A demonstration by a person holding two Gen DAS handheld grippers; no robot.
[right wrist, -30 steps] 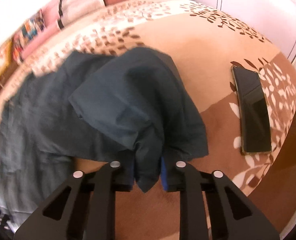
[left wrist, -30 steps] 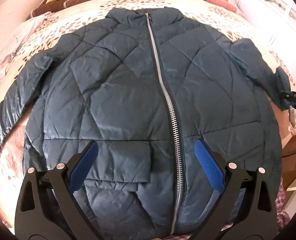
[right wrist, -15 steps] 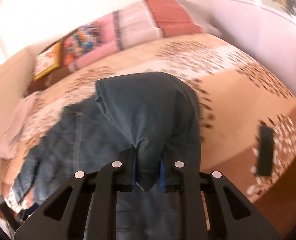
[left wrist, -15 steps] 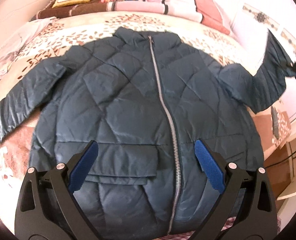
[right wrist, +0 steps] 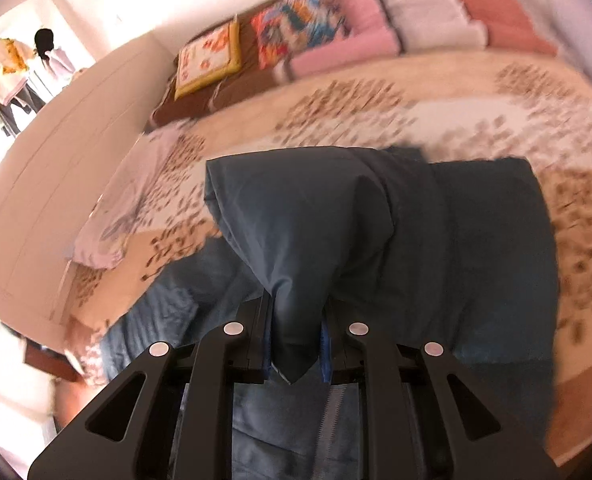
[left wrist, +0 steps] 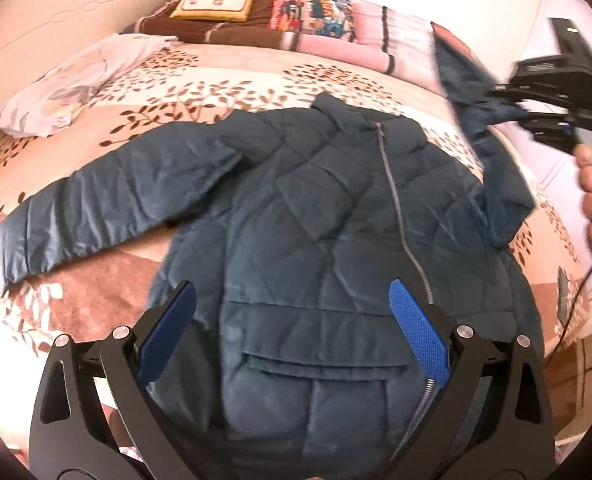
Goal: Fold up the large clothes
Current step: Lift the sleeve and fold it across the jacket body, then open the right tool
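A dark teal quilted jacket (left wrist: 319,232) lies front up on the bed, zipper (left wrist: 399,216) closed, its left sleeve (left wrist: 108,204) stretched out flat. My left gripper (left wrist: 292,332) is open and empty, hovering over the jacket's lower front near the pocket. My right gripper (right wrist: 296,344) is shut on the cuff of the other sleeve (right wrist: 307,240) and holds it lifted above the jacket body. In the left wrist view the right gripper (left wrist: 507,104) is at the upper right with the raised sleeve (left wrist: 491,160) hanging from it.
The bed has a floral beige and brown cover (left wrist: 224,84). Cushions and folded blankets (left wrist: 296,12) lie along the head. A pale pillow (left wrist: 76,84) lies at the left. A phone (left wrist: 563,292) lies at the bed's right edge.
My right gripper has lifted the sleeve higher and carried it inward over the jacket body. My left gripper has shifted left and stayed open.
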